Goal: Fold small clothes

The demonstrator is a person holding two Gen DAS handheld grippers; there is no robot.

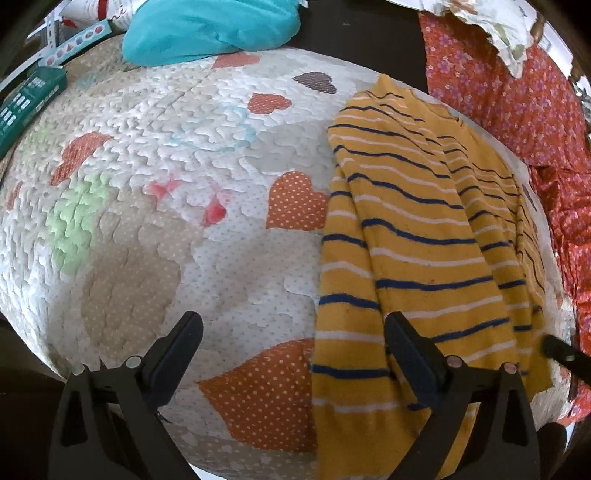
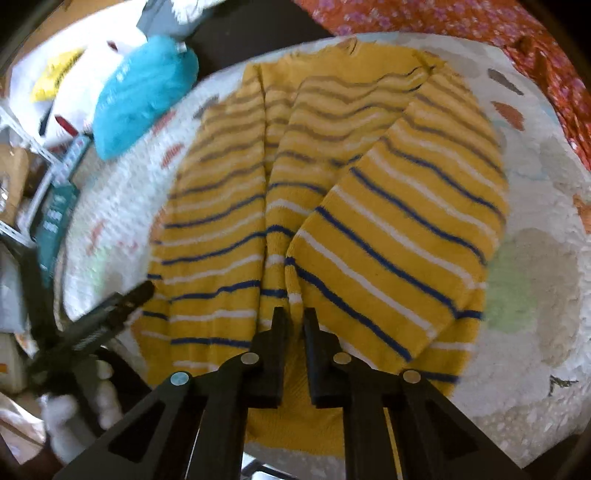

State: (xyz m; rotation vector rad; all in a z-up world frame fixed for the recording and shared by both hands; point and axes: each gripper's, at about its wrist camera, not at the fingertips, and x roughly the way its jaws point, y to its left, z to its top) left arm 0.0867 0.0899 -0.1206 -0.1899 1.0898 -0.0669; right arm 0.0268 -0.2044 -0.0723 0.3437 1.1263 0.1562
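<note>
A yellow sweater (image 2: 388,221) with blue and white stripes lies flat on a heart-patterned quilt (image 2: 535,277), its sleeves folded in over the body. My right gripper (image 2: 295,317) is at the sweater's near hem, shut on a pinch of the yellow knit that bunches up between its fingers. In the left wrist view the sweater (image 1: 424,229) covers the right part of the quilt (image 1: 147,184). My left gripper (image 1: 293,321) is wide open above the sweater's left edge, one finger over the knit and the other over the quilt, holding nothing. A white-gloved hand (image 2: 74,406) holds it.
A teal cloth (image 1: 207,29) is bunched at the quilt's far edge. Red floral fabric (image 1: 517,92) runs along the right side. A dark teal box (image 1: 26,99) and other clutter sit at the left. The right gripper's tip (image 1: 557,349) shows at the sweater's right edge.
</note>
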